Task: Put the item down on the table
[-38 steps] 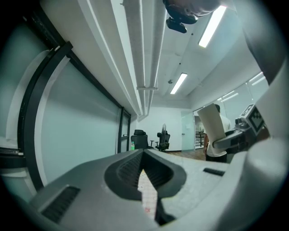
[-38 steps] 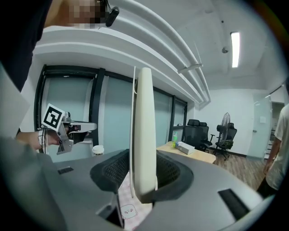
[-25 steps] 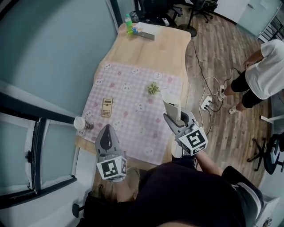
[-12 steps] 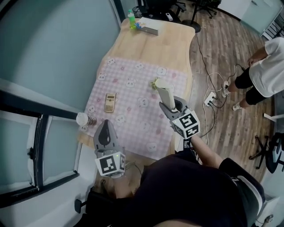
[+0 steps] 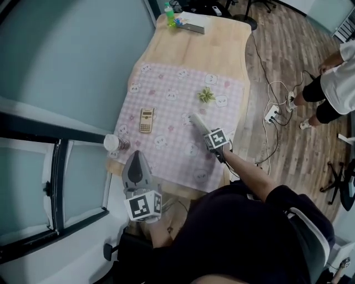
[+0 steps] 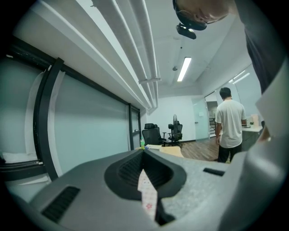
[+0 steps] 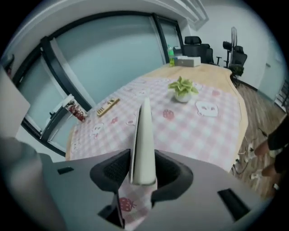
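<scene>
At the far left, a small cup (image 5: 112, 143) stands on the desk's (image 5: 194, 52) near left corner, left of the calculator (image 5: 146, 120) and a little nearer the wearer. The left gripper (image 5: 136, 156) hangs just nearer than the cup, well on the near side of the calculator, over the desk's near edge. Its jaws are brought together to a point with nothing between them; only a thin sliver of the pink checked cloth (image 5: 177, 119) shows under them in its own view.

The calculator lies flat on the left part of that cloth.

Right of the calculator, and slightly nearer, the right gripper (image 5: 204, 132) reaches in over the cloth and tilts downward. Its jaws are clamped on the two broad faces of a flat white item (image 5: 196, 121). The item sticks out past the jaw tips toward the far side of the desk, edge-on in the right gripper view. It is low over the cloth; whether its end touches the cloth cannot be made out.

A small green plant (image 5: 207, 95) sits on the cloth right of the calculator and farther away, beyond the item.

At the bare far end of the desk, well beyond the calculator, stand a green bottle (image 5: 170, 10) and a flat box (image 5: 192, 25).

Farther right, off the desk, a power strip (image 5: 272, 113) lies on the wooden floor with its cables. A person (image 5: 338, 83) in a white top stands at the right edge.
</scene>
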{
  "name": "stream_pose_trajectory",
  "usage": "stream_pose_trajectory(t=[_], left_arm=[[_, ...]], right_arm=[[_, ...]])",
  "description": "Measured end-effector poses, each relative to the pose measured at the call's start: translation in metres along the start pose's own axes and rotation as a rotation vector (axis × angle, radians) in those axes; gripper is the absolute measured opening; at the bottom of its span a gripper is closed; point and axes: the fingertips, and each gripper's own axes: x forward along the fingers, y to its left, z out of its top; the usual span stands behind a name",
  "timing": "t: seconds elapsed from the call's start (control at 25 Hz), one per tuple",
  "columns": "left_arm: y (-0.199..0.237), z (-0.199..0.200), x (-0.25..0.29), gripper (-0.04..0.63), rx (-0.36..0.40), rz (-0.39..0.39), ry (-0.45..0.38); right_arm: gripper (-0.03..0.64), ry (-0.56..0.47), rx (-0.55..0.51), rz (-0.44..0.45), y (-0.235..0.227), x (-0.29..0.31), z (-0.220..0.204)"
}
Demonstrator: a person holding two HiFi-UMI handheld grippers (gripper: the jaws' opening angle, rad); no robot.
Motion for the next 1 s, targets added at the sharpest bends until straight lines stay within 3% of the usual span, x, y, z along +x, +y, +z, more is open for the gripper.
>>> stream_pose_trajectory(t=[0.16,0.32,0.52,0.64,0.84,1.0], left_arm=[[0.009,-0.008,-0.008,0.0,-0.001,0.01,0.029],[0.009,-0.008,-0.007,0.0,0.006,0.012,0.036],[0.008,-0.01,-0.006,-0.001,0.006,0.007,0.04],[0.006,-0.009,-0.006,0.0,0.009,0.001,0.036],[0.004,-0.008,-0.006,0.0,0.013,-0.002,0.043],[0.003,-0.007,-0.006,0.0,0.017,-0.005,0.046]], right_arm=[[0.166,0.098,-0.023,0.007,0.012,0.035,-0.031],[0.167,0.093,-0.046,-0.046,0.002,0.037,-0.031],[0.167,0.135,-0.018,-0.045,0.002,0.034,-0.04],[0.167,0.095,-0.013,-0.026,0.001,0.035,-0.032],[0.167,0.071,0.199,0.16,0.011,0.038,-0.034],[0.167,0.01,0.584,0.477,0.025,0.033,-0.027]])
